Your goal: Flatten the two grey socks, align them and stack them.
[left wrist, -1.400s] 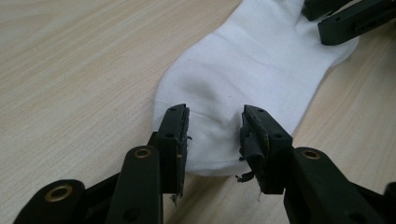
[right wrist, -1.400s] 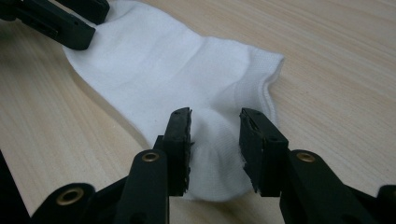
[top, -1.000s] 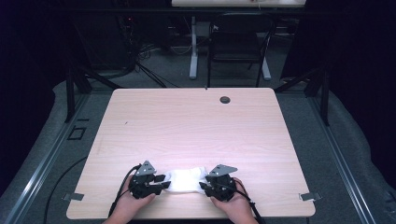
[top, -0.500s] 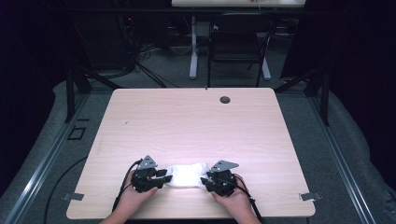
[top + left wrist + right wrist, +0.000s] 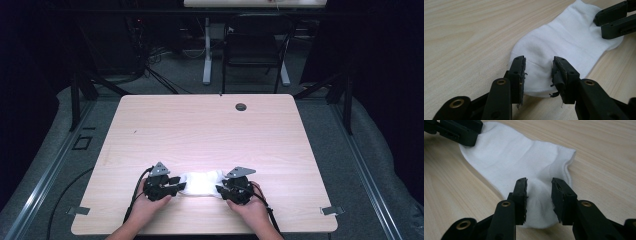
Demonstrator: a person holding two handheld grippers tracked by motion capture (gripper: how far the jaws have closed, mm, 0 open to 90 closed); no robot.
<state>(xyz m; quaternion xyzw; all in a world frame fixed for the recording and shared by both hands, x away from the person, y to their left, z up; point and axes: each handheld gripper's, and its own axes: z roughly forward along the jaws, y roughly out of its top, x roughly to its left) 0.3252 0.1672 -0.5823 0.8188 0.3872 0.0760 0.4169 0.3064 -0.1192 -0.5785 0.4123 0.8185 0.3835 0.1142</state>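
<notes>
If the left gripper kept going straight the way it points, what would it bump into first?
Probably the white sock, already lying between the left gripper's open fingers. Beyond it, the right gripper sits at the sock's far end.

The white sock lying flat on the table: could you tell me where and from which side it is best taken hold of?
Probably at its two ends. The white sock lies flat, lengthwise between the grippers, so each end offers a thin edge. The left gripper comes low from its end, the right gripper from the opposite, cuff end; both sets of fingers are open astride the fabric.
</notes>
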